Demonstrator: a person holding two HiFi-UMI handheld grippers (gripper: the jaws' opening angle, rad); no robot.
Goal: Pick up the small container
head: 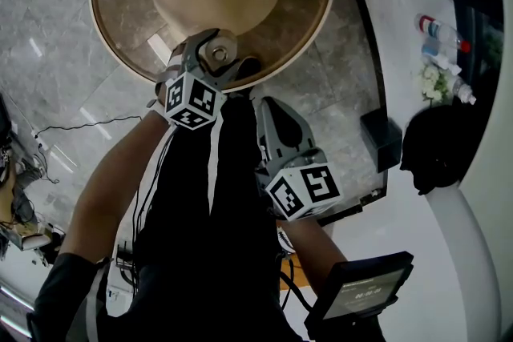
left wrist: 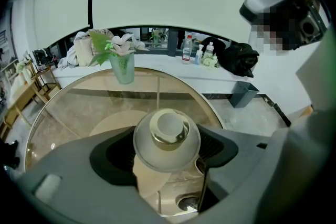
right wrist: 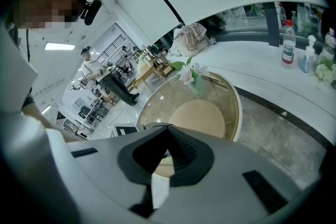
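**Small container (left wrist: 168, 136) sits between spread left fingers at the table's (head: 120, 28) near edge**

The frosted jar with its gold-rimmed lid stands just inside the near edge of the round glass top. The left gripper (head: 215, 54) reaches in low over that edge, fingers released and standing on either side of the jar, seemingly lined up for a grasp. The right gripper (right wrist: 167, 150) hangs back off the table, fingers clenched on nothing.
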